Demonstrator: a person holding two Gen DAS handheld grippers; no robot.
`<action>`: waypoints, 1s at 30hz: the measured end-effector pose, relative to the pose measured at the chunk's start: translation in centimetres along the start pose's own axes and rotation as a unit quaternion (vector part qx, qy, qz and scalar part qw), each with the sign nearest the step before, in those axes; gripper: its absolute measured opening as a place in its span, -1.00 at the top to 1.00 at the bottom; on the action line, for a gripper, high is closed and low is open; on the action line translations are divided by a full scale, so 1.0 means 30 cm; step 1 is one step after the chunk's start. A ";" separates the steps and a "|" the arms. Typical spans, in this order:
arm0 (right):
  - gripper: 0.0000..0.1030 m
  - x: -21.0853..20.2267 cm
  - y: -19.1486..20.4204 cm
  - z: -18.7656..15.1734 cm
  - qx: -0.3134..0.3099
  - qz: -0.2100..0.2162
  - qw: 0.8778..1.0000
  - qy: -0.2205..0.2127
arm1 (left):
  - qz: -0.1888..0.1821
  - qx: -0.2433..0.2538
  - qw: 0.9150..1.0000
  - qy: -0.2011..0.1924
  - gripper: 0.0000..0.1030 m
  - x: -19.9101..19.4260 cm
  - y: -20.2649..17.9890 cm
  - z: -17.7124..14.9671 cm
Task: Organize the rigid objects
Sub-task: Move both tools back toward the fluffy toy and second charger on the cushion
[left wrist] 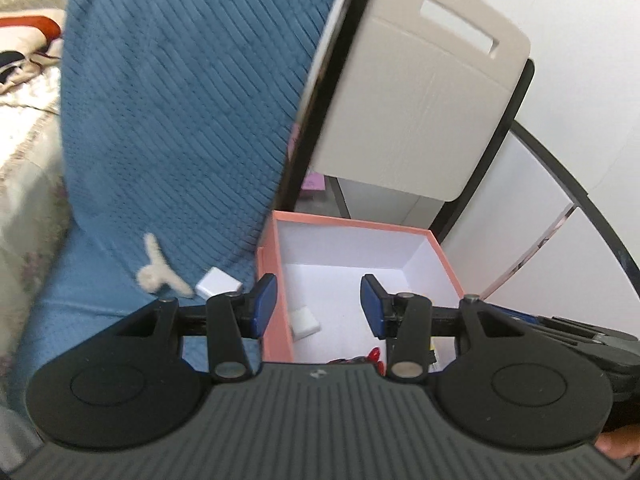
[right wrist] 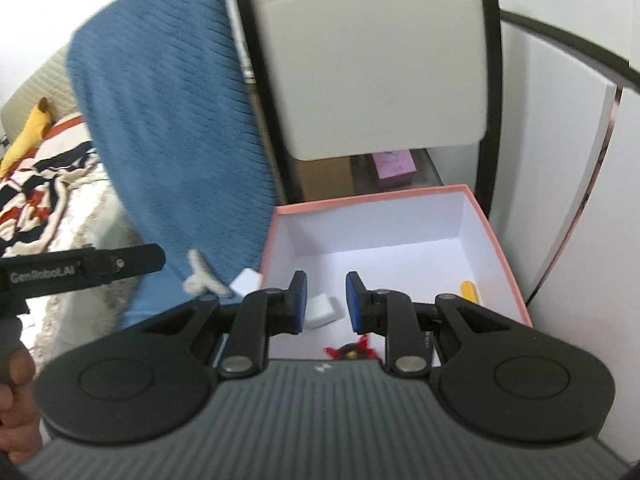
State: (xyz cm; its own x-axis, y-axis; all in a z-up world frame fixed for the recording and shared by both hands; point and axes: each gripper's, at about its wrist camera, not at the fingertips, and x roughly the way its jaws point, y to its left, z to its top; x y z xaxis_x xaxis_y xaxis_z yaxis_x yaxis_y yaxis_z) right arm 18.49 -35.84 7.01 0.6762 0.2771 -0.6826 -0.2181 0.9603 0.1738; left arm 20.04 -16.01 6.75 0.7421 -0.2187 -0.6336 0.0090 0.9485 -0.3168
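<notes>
On the blue cushion (left wrist: 168,120) of a chair, beside the wall:

1. Pink box (right wrist: 496,240), lid off, white inside. Stands against the chair back, mouth up; judged to be the collecting place for the loose hard items.
2. White block (right wrist: 322,312), lying on the box floor near the left wall. Seen also from the left wrist (left wrist: 306,320).
3. Red and black toy (right wrist: 352,350), on the box floor at the near edge, partly hidden by the tool body.
4. Yellow piece (right wrist: 470,292), on the box floor toward the right wall; kind not clear.
5. Second white block (left wrist: 218,282), outside the box on the cushion, just beside the pink wall. Judged not yet sorted.
6. Beige fluffy scrap (left wrist: 156,270), on the cushion near item 5.

Tools:
- Left gripper (left wrist: 318,306): jaws wide apart, nothing between them, poised over the box's left wall and interior.
- Right gripper (right wrist: 326,300): jaws partly apart, nothing held, poised above the box, item 2 showing in the gap below.
</notes>
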 end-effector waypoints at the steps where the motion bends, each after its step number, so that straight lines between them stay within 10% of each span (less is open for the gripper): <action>1: 0.53 -0.022 0.021 -0.007 -0.002 0.002 1.000 -0.002 | 0.000 0.001 1.000 -0.003 -0.01 -0.027 0.010 -0.007; 30: 0.53 -0.220 0.410 -0.336 -0.044 0.030 0.999 0.010 | 0.029 -0.011 0.999 -0.024 -0.02 -0.452 0.323 -0.330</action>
State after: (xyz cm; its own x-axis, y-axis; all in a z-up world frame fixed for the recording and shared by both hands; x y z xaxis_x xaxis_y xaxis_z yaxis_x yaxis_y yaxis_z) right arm 4.24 -26.17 6.50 0.6465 0.3324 -0.6867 -0.3186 0.9355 0.1528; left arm 3.42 -6.11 5.29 0.7729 -0.1518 -0.6161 -0.0490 0.9538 -0.2965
